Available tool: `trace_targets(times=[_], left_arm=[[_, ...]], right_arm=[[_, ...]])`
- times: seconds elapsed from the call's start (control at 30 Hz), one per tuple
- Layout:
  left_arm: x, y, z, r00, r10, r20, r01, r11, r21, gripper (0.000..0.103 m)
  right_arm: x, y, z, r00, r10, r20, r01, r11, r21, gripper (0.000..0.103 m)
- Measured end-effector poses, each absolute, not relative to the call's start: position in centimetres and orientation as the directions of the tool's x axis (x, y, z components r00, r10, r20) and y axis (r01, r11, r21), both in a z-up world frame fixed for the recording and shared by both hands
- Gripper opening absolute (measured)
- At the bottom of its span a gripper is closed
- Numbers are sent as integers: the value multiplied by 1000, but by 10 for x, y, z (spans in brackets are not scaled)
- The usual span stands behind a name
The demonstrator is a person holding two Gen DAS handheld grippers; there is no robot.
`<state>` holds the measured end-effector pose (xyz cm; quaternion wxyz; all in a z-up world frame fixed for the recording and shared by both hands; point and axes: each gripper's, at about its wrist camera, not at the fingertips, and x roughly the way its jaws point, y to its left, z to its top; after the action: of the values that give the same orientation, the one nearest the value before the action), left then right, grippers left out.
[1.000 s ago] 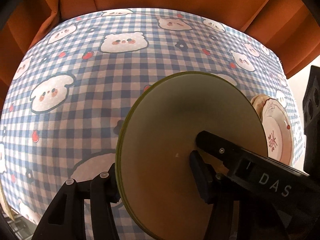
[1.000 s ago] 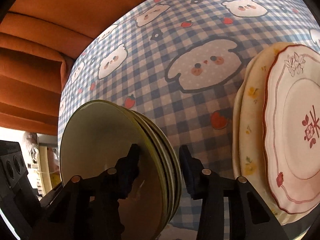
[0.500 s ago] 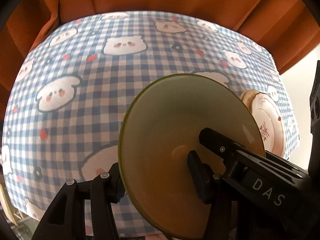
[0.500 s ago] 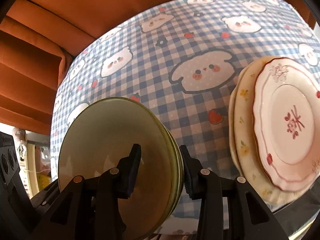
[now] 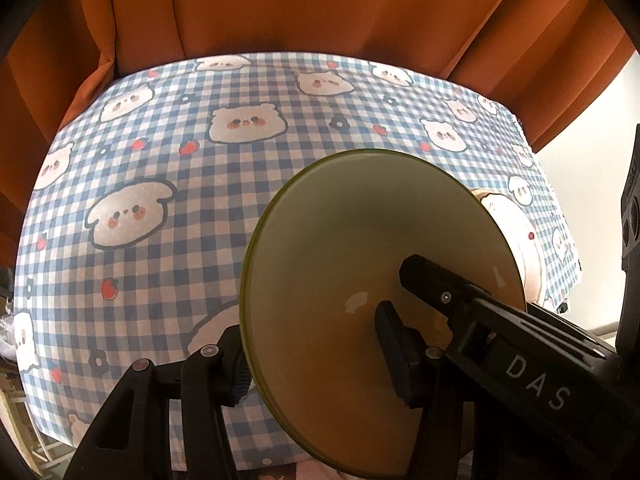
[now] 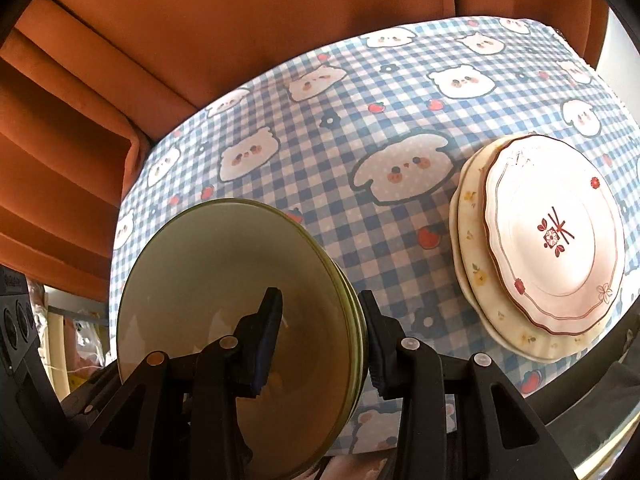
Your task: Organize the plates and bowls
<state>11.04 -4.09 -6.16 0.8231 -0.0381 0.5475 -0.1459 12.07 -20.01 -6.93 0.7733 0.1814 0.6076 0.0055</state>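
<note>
A stack of olive-green bowls (image 5: 344, 248) is held in the air above the checked tablecloth, and both grippers clamp its rim from opposite sides. My left gripper (image 5: 312, 348) is shut on the stack. My right gripper (image 6: 320, 320) is shut on the same green bowls (image 6: 208, 272); its black body (image 5: 500, 340) reaches into the bowl in the left wrist view. A white plate with a red pattern (image 6: 556, 236) lies on a cream flowered plate (image 6: 476, 276) on the table at the right.
The table has a blue-and-white checked cloth with bear prints (image 5: 160, 160). An orange curtain (image 5: 320, 12) hangs behind its far edge. The stacked plates (image 5: 516, 236) peek out behind the bowl near the table's right edge.
Both grippers have risen and drawn back with the green bowls; the table looks smaller and farther, and more of the curtain and the plate stack shows.
</note>
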Motion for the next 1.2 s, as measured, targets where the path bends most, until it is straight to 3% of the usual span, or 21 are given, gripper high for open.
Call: trace_targets(times=[1.2], left_arm=[[113, -198, -53, 408, -233, -883, 130, 972, -196, 54]], right_arm=[[133, -349, -59, 279, 280, -918, 118, 939, 323, 42]])
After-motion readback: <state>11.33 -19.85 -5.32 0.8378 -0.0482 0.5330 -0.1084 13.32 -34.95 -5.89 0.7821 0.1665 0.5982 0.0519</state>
